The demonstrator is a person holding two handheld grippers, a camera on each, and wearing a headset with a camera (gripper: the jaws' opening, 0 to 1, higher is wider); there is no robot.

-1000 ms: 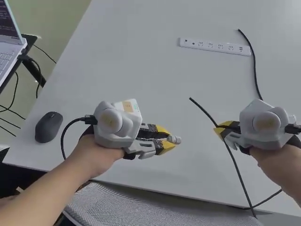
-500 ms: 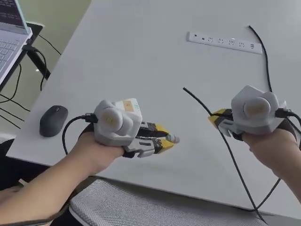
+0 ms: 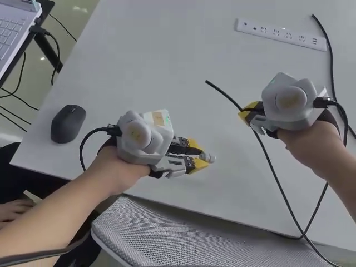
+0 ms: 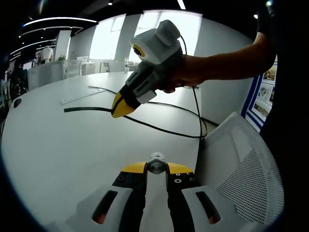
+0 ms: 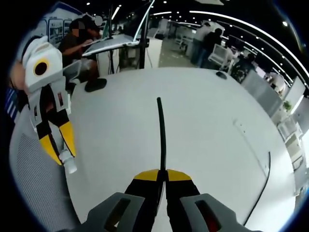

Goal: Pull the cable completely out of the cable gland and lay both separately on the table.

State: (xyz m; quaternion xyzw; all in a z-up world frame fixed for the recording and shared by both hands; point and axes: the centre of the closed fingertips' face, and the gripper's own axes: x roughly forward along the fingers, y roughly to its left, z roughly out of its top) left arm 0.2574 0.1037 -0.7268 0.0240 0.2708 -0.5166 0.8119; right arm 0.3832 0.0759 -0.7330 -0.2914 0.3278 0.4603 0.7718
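My left gripper (image 3: 201,158) (image 4: 156,166) is shut on a small grey cable gland (image 3: 208,159) (image 4: 156,162), held just above the near edge of the white table (image 3: 161,67). The gland (image 5: 70,166) is free of the cable. To its right my right gripper (image 3: 247,114) (image 5: 161,175) is shut on the black cable (image 3: 222,95) (image 5: 160,130). The cable's free end sticks out toward the table's middle. Its long tail (image 3: 281,194) hangs over the front edge. In the left gripper view the right gripper (image 4: 118,107) holds the cable (image 4: 87,109) above the tabletop.
A white power strip (image 3: 281,34) with a black cord (image 3: 332,61) lies at the far right. A dark mouse (image 3: 68,123) rests near the table's left edge, a laptop (image 3: 14,22) beyond it. A grey mesh chair (image 3: 189,245) sits below the front edge. People stand in the background of the right gripper view.
The right gripper has lifted and moved away with the cable, widening the gap to the gland. The left gripper has stayed near the table's front edge. The head camera has shifted.
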